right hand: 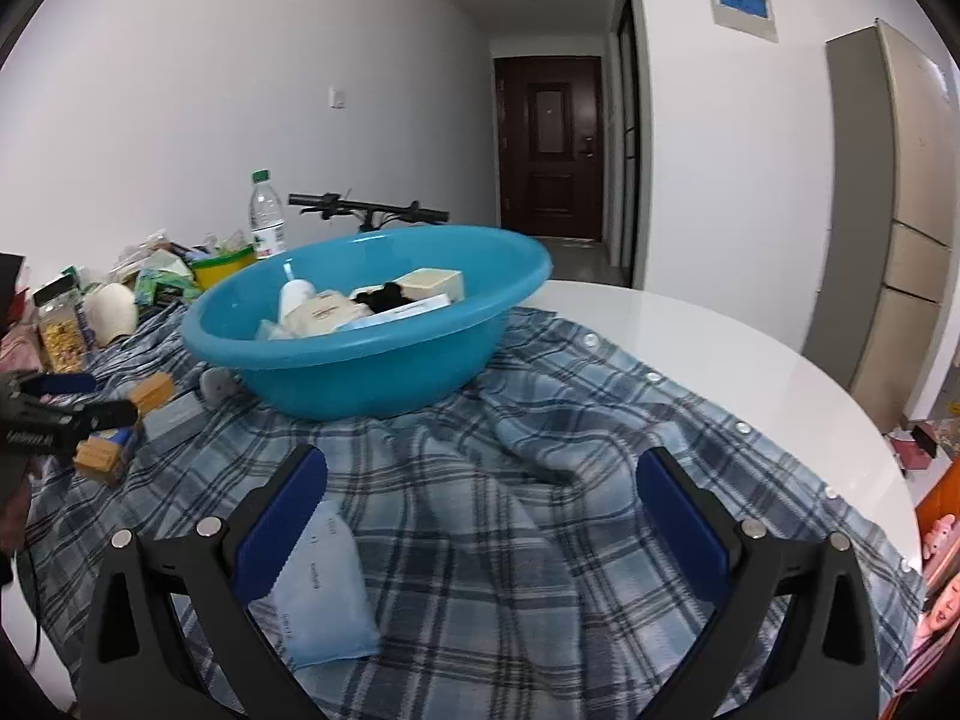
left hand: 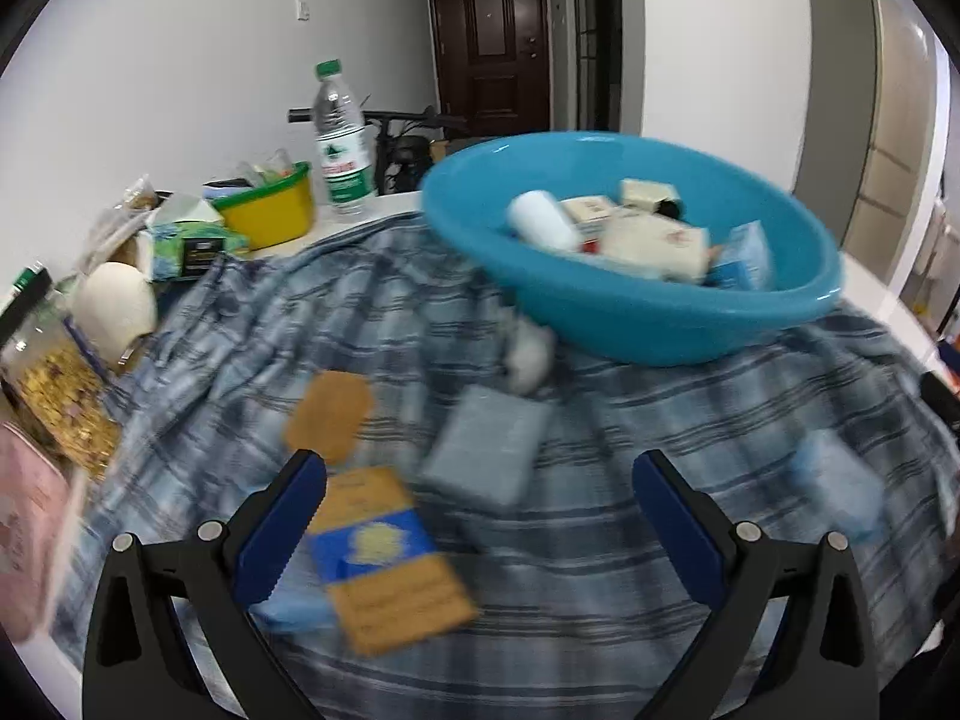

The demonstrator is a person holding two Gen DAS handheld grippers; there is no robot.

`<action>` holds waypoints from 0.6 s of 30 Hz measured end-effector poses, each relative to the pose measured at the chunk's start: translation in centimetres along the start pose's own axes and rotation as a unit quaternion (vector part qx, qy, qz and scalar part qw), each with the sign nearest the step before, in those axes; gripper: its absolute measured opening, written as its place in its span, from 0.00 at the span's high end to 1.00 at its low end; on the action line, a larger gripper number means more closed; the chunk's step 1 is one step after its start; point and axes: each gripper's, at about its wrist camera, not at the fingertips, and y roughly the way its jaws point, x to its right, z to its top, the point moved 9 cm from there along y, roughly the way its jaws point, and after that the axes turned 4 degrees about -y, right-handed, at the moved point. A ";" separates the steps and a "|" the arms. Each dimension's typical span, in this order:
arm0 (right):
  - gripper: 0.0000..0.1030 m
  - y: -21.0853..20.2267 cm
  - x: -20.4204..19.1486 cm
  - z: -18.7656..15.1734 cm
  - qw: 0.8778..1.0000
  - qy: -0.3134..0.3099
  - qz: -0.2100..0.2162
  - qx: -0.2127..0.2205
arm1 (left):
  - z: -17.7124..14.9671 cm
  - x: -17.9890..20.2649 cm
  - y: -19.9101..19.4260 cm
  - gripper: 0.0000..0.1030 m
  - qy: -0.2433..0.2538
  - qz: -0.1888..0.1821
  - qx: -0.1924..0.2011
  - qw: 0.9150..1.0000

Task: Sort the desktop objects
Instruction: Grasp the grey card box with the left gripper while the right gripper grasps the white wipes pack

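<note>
The blue basin sits on the plaid cloth, holding boxes and a white tube. In front of it lie a tan and blue box, a grey box and a pale blue packet. The left gripper and right gripper both hang wide, empty.

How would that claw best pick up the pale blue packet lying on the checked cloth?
Probably from above. The packet lies flat on the cloth, so only its thin edges offer a hold. It is long and narrow: pinch across the two long sides near the middle. The right claw is open, and the packet sits by its left finger.
</note>
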 end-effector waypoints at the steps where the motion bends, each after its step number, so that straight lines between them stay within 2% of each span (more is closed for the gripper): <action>1: 0.00 0.0 -0.2 0.0 1.000 -0.003 0.000 0.000 | -0.1 -0.5 0.2 0.00 0.009 0.002 -0.005 1.000; 3: 0.00 0.2 -0.4 -0.1 1.000 -0.006 0.000 -0.002 | 0.0 -1.1 0.9 0.00 0.026 -0.005 -0.013 1.000; 7: 0.00 0.7 -0.7 -0.6 1.000 -0.006 0.006 -0.014 | -0.2 -0.2 2.3 0.01 0.053 -0.045 -0.028 0.997; 11: 0.00 0.7 -0.7 -0.8 1.000 -0.009 0.006 -0.018 | 0.0 1.7 4.1 0.13 0.093 -0.051 -0.044 0.993; 14: 0.00 0.7 -0.6 -0.8 1.000 -0.008 0.005 -0.019 | -0.4 1.8 6.1 0.22 0.091 -0.051 -0.074 0.992; 18: 0.00 0.7 -0.2 -1.0 1.000 -0.003 0.006 -0.021 | -0.8 1.2 8.0 0.27 0.084 -0.041 -0.098 0.991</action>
